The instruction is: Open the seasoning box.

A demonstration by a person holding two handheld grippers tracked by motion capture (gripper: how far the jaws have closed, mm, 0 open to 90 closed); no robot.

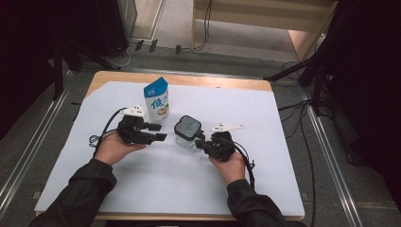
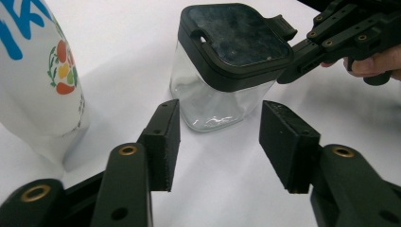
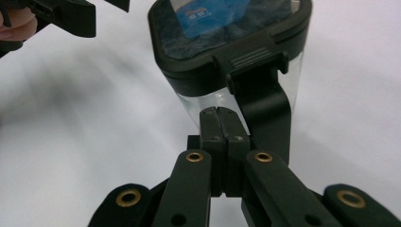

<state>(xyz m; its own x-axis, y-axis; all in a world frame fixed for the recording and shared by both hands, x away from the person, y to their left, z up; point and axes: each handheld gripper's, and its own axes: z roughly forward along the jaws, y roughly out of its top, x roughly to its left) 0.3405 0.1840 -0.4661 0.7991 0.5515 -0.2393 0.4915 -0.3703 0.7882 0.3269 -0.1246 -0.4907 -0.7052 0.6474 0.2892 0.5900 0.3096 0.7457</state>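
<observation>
A clear square jar [image 1: 186,138] with a black lid [image 1: 187,126] stands mid-table on the white sheet [image 1: 165,182]. My left gripper [image 1: 160,132] sits just left of it, open. In the left gripper view its pads [image 2: 163,137] stand apart with nothing between them, the jar [image 2: 208,97] a short way ahead. My right gripper [image 1: 198,143] comes from the jar's right. In the right gripper view its jaws [image 3: 220,113] are shut together, tips against the glass under the lid [image 3: 227,42], beside the hanging black latch [image 3: 262,101].
A blue and white pouch [image 1: 157,100] printed with fruit stands upright behind and left of the jar, close to my left gripper, and shows large in the left gripper view [image 2: 33,85]. The wooden table edge [image 1: 179,78] runs along the back. Cables lie on the floor beyond.
</observation>
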